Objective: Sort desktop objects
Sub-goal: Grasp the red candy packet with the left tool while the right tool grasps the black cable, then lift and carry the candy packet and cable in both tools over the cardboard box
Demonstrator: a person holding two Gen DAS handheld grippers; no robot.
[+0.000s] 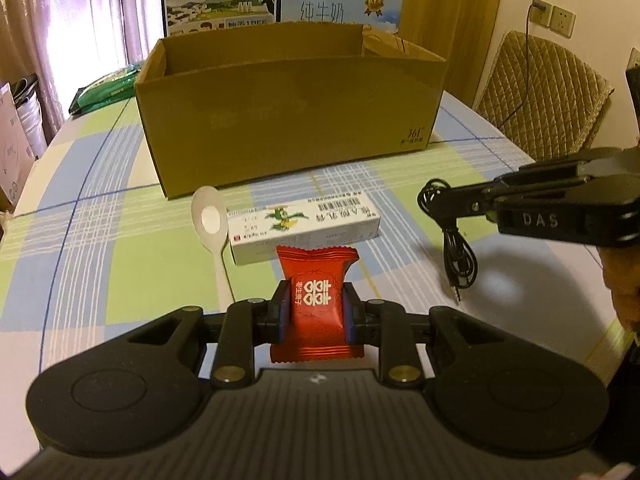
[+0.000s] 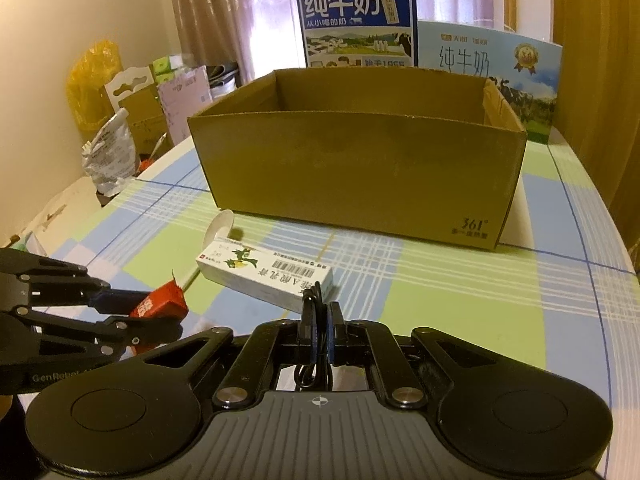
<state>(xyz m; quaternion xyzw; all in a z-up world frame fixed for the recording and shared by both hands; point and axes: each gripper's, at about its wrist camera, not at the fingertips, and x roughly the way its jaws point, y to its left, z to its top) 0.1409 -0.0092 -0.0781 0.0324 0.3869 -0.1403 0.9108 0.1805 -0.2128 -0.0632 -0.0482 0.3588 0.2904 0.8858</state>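
Now we lift both tongs over the cardboard box (image 1: 288,112) — left tongs (image 1: 316,312) clamped on the red candy packet (image 1: 316,300), right tongs (image 2: 319,332) clamped on the black cable (image 1: 456,240) — and let go only once inside its walls.

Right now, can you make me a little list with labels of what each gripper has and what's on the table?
left gripper: shut on red candy packet
right gripper: shut on black coiled cable
container: open brown cardboard box, inside not visible
on the checked tablecloth: white plastic spoon, white ointment carton
behind the box: two blue milk cartons
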